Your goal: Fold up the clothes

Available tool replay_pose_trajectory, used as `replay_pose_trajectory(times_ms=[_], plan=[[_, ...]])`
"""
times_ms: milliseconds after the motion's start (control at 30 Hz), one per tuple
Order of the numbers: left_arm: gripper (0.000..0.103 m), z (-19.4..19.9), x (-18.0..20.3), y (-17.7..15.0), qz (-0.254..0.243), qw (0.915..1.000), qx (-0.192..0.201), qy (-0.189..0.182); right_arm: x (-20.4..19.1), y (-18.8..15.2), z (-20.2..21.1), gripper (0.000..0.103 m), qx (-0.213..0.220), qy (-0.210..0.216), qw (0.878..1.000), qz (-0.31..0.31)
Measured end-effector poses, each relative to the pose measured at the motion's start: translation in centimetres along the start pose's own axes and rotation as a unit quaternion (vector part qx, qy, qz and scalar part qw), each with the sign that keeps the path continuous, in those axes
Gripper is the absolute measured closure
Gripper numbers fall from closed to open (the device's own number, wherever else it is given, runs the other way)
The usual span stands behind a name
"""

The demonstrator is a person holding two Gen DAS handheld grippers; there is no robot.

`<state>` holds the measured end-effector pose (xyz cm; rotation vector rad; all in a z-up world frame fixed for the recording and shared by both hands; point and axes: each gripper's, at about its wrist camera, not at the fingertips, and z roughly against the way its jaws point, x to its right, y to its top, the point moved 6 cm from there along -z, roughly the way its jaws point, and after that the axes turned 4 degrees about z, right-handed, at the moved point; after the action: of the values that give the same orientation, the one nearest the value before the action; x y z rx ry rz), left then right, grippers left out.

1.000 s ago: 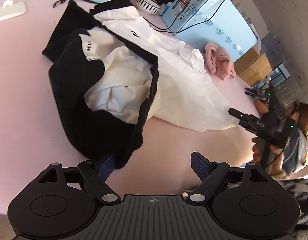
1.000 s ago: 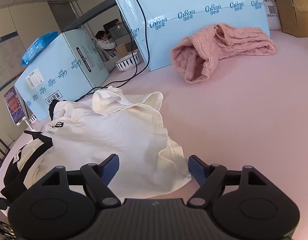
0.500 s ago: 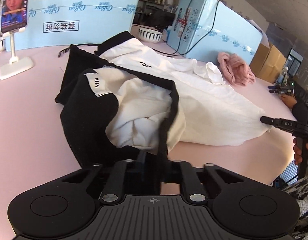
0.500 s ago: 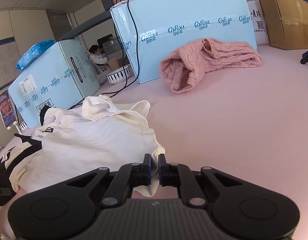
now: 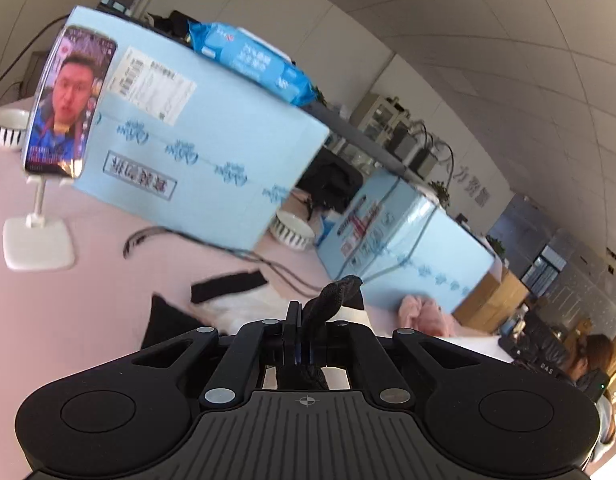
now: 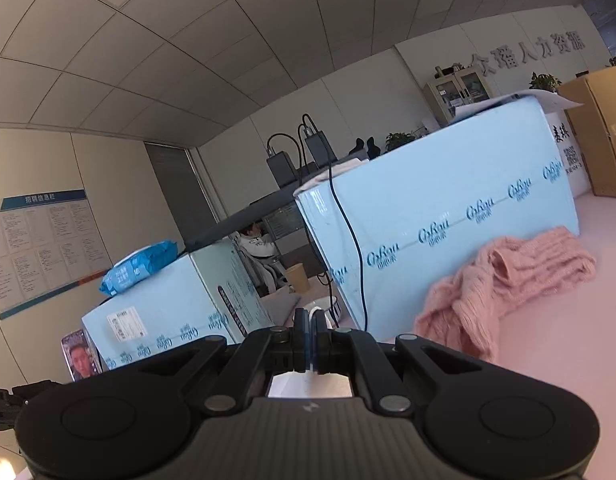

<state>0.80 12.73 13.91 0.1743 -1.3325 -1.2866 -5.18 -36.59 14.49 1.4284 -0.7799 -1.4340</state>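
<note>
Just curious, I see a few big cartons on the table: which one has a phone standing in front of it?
The light blue box on the left with the blue wipes pack on top; the phone stands on a white stand before it.

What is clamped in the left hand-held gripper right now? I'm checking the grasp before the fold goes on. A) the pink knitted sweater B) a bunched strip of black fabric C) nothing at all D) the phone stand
B: in the left wrist view the left hand-held gripper has its jaws shut on a black fabric edge that sticks up between them, while the pink sweater lies apart on the table.
</note>
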Motion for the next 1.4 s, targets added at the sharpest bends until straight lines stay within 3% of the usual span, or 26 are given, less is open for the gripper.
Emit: replay_pose_trajectory(times_ms=[100,167,233,267,333,367,467,567,633,667,700,733,800,833,900,933,1033,1133,1200,1267,1333,1400], plan=[[0.101,-5.3,-1.7,3.8,0.056,0.9968,-0.02,0.052,-1.4,2.5,-5.6,0.102,-0.005,-0.044,0.999,0.022],[0.101,-7.4,-2.9,5.2,0.102,0.9915,-0.031,0.075,-2.7,4.0,-7.3,0.102,0.019,-0.059,0.997,0.047],[0.101,-6.0,-1.6,6.3,0.114,0.9935,-0.005,-0.002,-4.5,5.9,-4.7,0.102,0.071,0.001,0.997,0.036],[0.101,-4.0,-0.4,6.6,0.095,0.9944,0.011,-0.044,-5.2,6.3,-2.4,0.102,0.092,0.025,0.995,0.042],[0.101,0.5,1.4,5.7,0.031,0.9966,0.023,-0.073,-5.9,6.5,2.7,0.102,0.124,0.049,0.989,0.065],[0.1,2.2,1.2,4.3,0.015,0.9977,0.008,-0.065,-5.8,6.1,4.7,0.102,0.122,0.044,0.989,0.075],[0.1,6.0,-1.0,-0.8,0.003,0.9981,-0.057,-0.022,-2.6,1.9,9.0,0.102,0.027,0.003,0.997,0.072],[0.099,7.4,-5.9,-7.6,0.06,0.9893,-0.128,0.037,2.0,-5.4,9.7,0.101,-0.13,-0.041,0.99,0.036],[0.088,7.6,-8.0,-10.9,0.087,0.9804,-0.166,0.06,4.7,-10.3,10.0,0.095,-0.215,-0.084,0.973,0.019],[0.066,7.5,-9.0,-12.5,0.097,0.9748,-0.188,0.071,5.4,-11.9,10.1,0.093,-0.24,-0.092,0.966,0.015],[0.043,7.7,-9.5,-13.1,0.101,0.9723,-0.196,0.077,6.0,-13.0,10.3,0.081,-0.257,-0.1,0.961,0.01],[0.039,8.1,-9.7,-12.4,0.103,0.9753,-0.181,0.075,6.6,-13.2,10.5,0.072,-0.255,-0.113,0.96,0.005],[0.037,9.3,-9.8,-10.3,0.106,0.9825,-0.138,0.067,6.8,-11.6,10.9,0.037,-0.211,-0.124,0.97,0.008],[0.033,10.5,-9.7,-8.3,0.109,0.988,-0.097,0.051,6.6,-10.2,11.0,0.032,-0.182,-0.114,0.977,0.012],[0.021,12.1,-9.6,-4.6,0.109,0.9937,-0.025,0.003,6.3,-8.4,10.1,0.024,-0.164,-0.078,0.983,0.02],[0.02,11.7,-9.6,-3.4,0.108,0.9939,-0.018,-0.006,6.1,-7.6,9.0,0.023,-0.164,-0.055,0.985,0.024],[0.019,7.7,-9.7,-1.8,0.107,0.9919,-0.067,0.01,5.9,-6.4,4.2,0.023,-0.179,-0.008,0.984,0.019],[0.019,-0.8,-9.7,-3.7,0.104,0.9802,-0.168,0.005,5.8,-7.1,-2.1,0.023,-0.22,0.016,0.975,-0.002],[0.02,-5.2,-9.9,-5.6,0.11,0.9698,-0.217,0.013,5.4,-8.1,-5.4,0.025,-0.242,0.012,0.97,0.005],[0.021,-8.8,-10.8,-7.0,0.117,0.9638,-0.236,0.039,5.4,-9.3,-9.4,0.026,-0.259,-0.014,0.965,0.025],[0.021,-10.6,-11.2,-7.5,0.133,0.9627,-0.233,0.034,5.5,-10.4,-12.1,0.034,-0.27,-0.028,0.962,0.032],[0.025,-11.6,-10.9,-7.5,0.151,0.9637,-0.22,0.01,5.5,-11.7,-14.0,0.06,-0.299,-0.03,0.953,0.035]])
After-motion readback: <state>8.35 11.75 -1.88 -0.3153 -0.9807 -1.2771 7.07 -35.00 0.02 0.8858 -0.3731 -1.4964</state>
